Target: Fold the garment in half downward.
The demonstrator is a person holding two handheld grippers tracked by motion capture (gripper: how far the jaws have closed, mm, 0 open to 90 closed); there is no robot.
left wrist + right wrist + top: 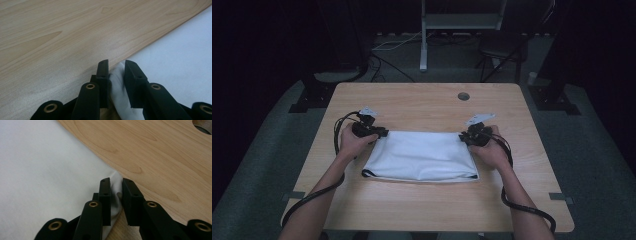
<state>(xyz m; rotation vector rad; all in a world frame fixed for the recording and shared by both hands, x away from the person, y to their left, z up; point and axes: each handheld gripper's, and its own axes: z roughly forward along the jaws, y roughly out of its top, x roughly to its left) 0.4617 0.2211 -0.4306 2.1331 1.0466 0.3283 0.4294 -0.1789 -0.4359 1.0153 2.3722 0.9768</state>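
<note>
Left gripper (117, 68): you are keeping its jaws a little apart around the far left corner of the flat white folded cloth (422, 156); a bunched bit is sitting between them, loosely.
Right gripper (115, 186): its jaws are standing narrowly apart, with the far right corner pinched up between them.
Cloth: it is lying in the middle of the light wooden table (412, 102), long side running left to right.
Next move: each hand is sitting at its own far corner, so both are equally near.
</note>
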